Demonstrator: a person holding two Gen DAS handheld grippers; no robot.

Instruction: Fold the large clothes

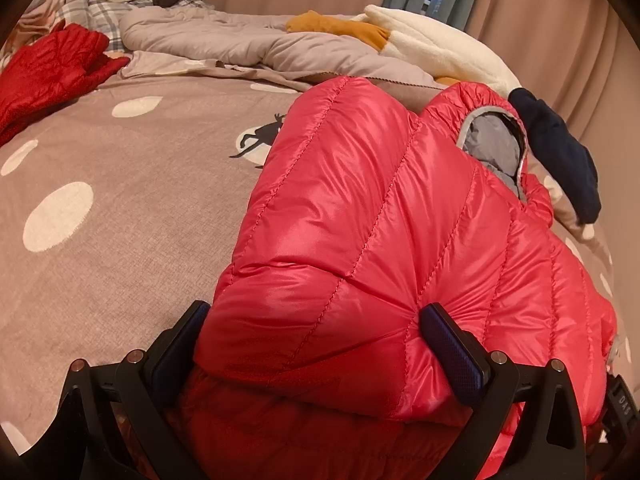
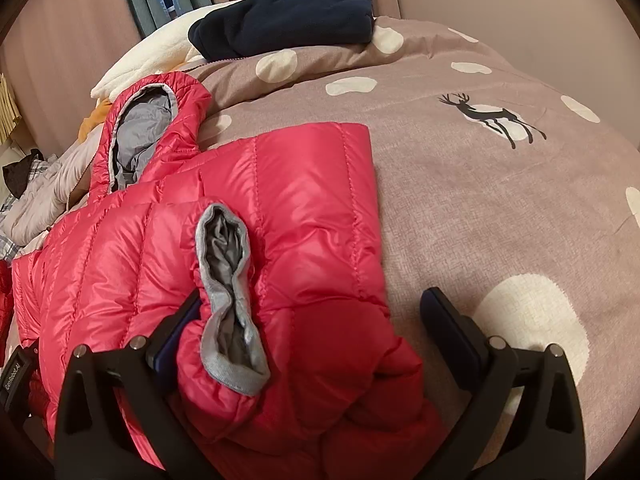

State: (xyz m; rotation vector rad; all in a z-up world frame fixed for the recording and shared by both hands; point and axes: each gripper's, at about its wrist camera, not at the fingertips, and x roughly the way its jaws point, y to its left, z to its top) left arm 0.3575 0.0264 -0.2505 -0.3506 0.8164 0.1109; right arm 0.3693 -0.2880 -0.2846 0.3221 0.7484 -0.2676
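Note:
A shiny red quilted puffer jacket (image 1: 360,200) lies on the bed, its grey-lined hood (image 1: 492,144) at the far right. My left gripper (image 1: 318,344) is open, its fingers spread wide around a thick folded bulge of the jacket, and the right finger (image 1: 452,352) presses into the fabric. In the right wrist view the jacket (image 2: 304,184) lies partly folded with the hood (image 2: 140,132) at the upper left. A sleeve cuff (image 2: 228,280) with grey lining lies on top, between the fingers of my open right gripper (image 2: 316,330), close to the left finger (image 2: 180,332).
The bed cover (image 1: 120,220) is taupe with white dots and a deer print. A folded navy garment (image 2: 288,16) sits on a pillow beyond the hood. A darker red garment (image 1: 52,68), a grey quilt (image 1: 224,36), a mustard cloth (image 1: 340,26) and a white fleece (image 1: 432,40) lie at the far side.

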